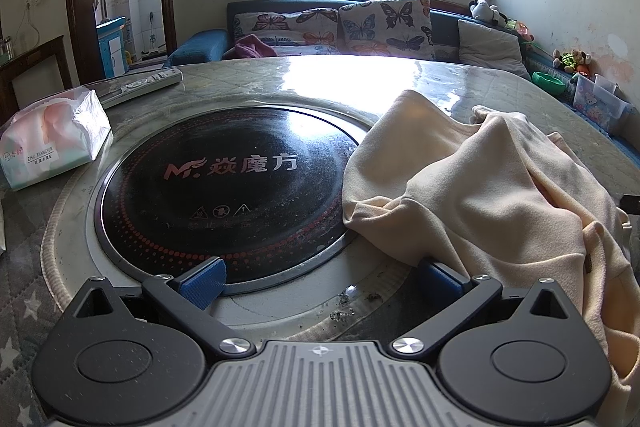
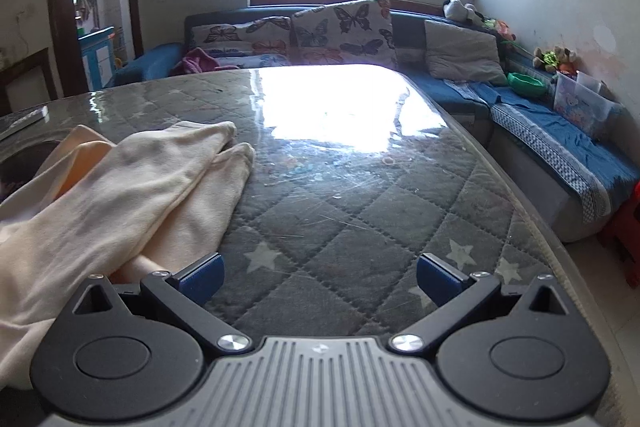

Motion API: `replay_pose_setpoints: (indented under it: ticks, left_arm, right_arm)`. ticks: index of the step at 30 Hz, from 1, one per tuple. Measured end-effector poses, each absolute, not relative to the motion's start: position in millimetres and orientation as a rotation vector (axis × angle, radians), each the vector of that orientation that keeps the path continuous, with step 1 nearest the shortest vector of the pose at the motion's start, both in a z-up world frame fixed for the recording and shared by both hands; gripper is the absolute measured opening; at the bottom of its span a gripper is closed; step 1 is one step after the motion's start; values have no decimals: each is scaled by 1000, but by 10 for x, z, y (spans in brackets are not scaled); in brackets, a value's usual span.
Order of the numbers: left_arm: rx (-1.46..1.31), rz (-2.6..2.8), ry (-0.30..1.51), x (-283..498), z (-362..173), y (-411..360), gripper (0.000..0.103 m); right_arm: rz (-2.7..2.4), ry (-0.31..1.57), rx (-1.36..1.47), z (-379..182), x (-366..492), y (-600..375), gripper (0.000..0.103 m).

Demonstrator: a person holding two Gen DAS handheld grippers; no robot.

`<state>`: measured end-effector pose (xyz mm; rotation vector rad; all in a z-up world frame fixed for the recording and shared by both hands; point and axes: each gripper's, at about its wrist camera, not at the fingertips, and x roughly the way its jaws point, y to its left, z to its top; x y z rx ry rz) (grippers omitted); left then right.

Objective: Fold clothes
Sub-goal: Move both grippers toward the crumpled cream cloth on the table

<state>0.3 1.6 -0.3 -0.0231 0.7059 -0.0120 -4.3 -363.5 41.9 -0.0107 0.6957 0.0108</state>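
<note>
Left wrist view shows the cream garment (image 1: 480,187) lying in a loose, rumpled heap on the table (image 1: 240,83), just beside the round black cooktop (image 1: 228,187) set into the tabletop, with 1 edge draped over the cooktop's rim on the side away from the tissue pack (image 1: 52,139). The left gripper (image 1: 320,281) hangs low at the near edge of the cooktop with its 2 blue pads spread wide and nothing between them; the far pad sits right against the garment's hem. In the right wrist view, 2 narrow ends of the garment (image 2: 132,187), sleeves or legs, I cannot tell which, stretch side by side across the quilted cover, pointing away from the cooktop. The right gripper (image 2: 320,277) is also released, its jaws wide apart over bare quilting on the side of the cloth away from the cooktop, 1 pad close to the cloth but not pinching it. Judging by the bunched folds and uneven edges, the garment is not in a neat folded shape, so flattening and folding appear to be left; no finished stack of clothes shows in either view.
</note>
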Motion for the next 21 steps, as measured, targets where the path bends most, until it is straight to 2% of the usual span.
replay_pose_setpoints:
  ticks: [21]
  left_arm:
    - [-11, 31, 756, -61, -22, 299, 103]
  right_arm:
    - [162, 634, -81, 789, -828, -3184, 103]
